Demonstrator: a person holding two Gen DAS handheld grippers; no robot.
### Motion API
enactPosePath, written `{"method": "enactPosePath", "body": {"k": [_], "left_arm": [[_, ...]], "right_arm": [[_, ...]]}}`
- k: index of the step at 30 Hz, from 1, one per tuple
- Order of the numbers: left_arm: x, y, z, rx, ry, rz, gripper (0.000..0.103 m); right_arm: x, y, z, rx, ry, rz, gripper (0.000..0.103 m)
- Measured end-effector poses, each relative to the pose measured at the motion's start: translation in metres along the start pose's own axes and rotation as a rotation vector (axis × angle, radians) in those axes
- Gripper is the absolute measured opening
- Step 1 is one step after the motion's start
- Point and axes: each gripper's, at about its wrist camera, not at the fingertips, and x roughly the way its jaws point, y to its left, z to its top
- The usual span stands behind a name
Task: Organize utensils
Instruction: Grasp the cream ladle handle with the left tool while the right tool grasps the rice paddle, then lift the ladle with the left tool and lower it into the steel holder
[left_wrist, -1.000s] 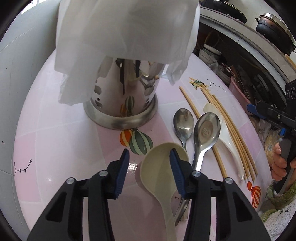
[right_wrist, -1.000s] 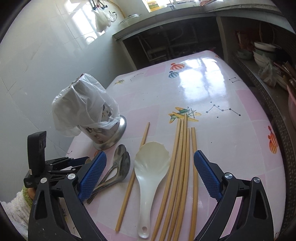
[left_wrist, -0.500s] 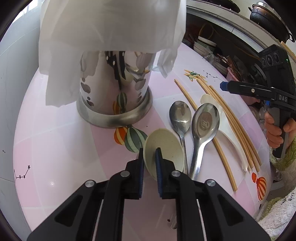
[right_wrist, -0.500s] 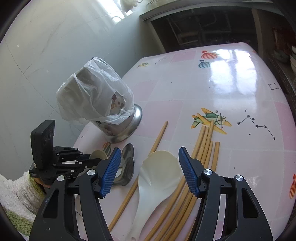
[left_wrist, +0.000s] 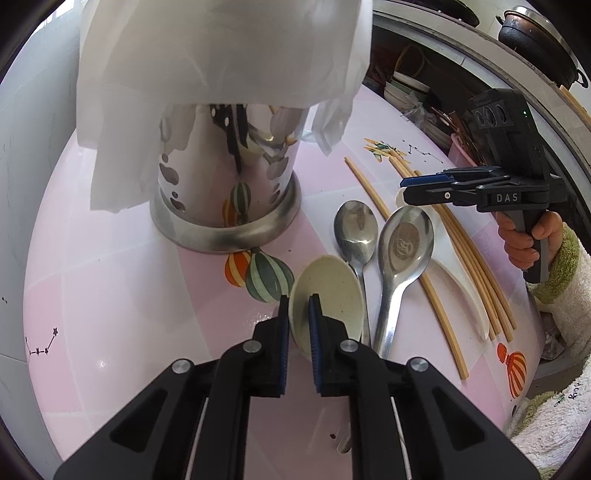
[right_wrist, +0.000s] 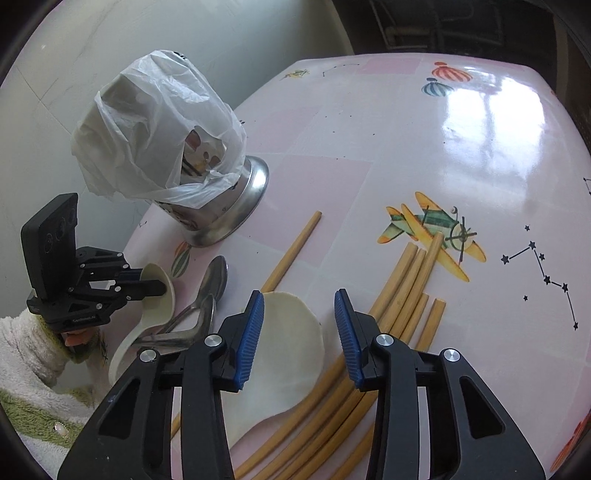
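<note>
on the glossy pink tabletop (right_wrist: 461, 122) printed with balloons, an aeroplane and star lines, the left hand-held gripper (left_wrist: 299, 314) has its blue-padded jaws pressed together on the rim of the bowl of a beige plastic soup ladle (left_wrist: 332, 291), one pad inside the bowl and one outside; in the right wrist view the same left hand-held gripper (right_wrist: 162, 286) pinches the ladle (right_wrist: 155, 295) with its bowl tipped up on edge and its handle trailing down toward the tabletop edge. just beside the ladle lie two stainless steel spoons (left_wrist: 402, 243), bowls pointing toward a perforated stainless steel utensil holder (left_wrist: 225, 199) that stands upright near the wall with a white plastic bag (right_wrist: 147, 133) draped over its top. further toward the right side rests a flat white plastic rice paddle (right_wrist: 284, 350), a single bamboo chopstick (right_wrist: 291, 251) lying between it and the spoons, and a bundle of bamboo chopsticks (right_wrist: 406, 284) fanned out alongside the paddle's other edge. the right hand-held gripper (right_wrist: 299, 332) hangs tilted down over the paddle's blade, its blue pads closing with the blade and the nearest chopsticks below the gap and nothing pressed between them. a hand (left_wrist: 532, 236) in a fluffy white and green sleeve (left_wrist: 561, 280) holds that gripper's handle.
</note>
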Motion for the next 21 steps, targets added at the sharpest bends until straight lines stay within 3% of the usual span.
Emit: {"method": "enactPosePath", "body": {"k": [3,7,21], "left_arm": [[-0.001,0.0,0.0,-0.005,0.002,0.007,0.01],[0.0,-0.002,0.0,-0.01,0.0,0.021,0.009],[-0.026,-0.006,-0.014,-0.056,-0.073,0.066,0.004]], "right_arm": [[0.004,0.006,-0.002,-0.03,0.008,-0.02,0.025],[0.005,0.011,-0.005,-0.031,0.012,-0.059,0.01],[-0.061,0.034,-0.022,0.062,-0.155,-0.181,0.001]]}}
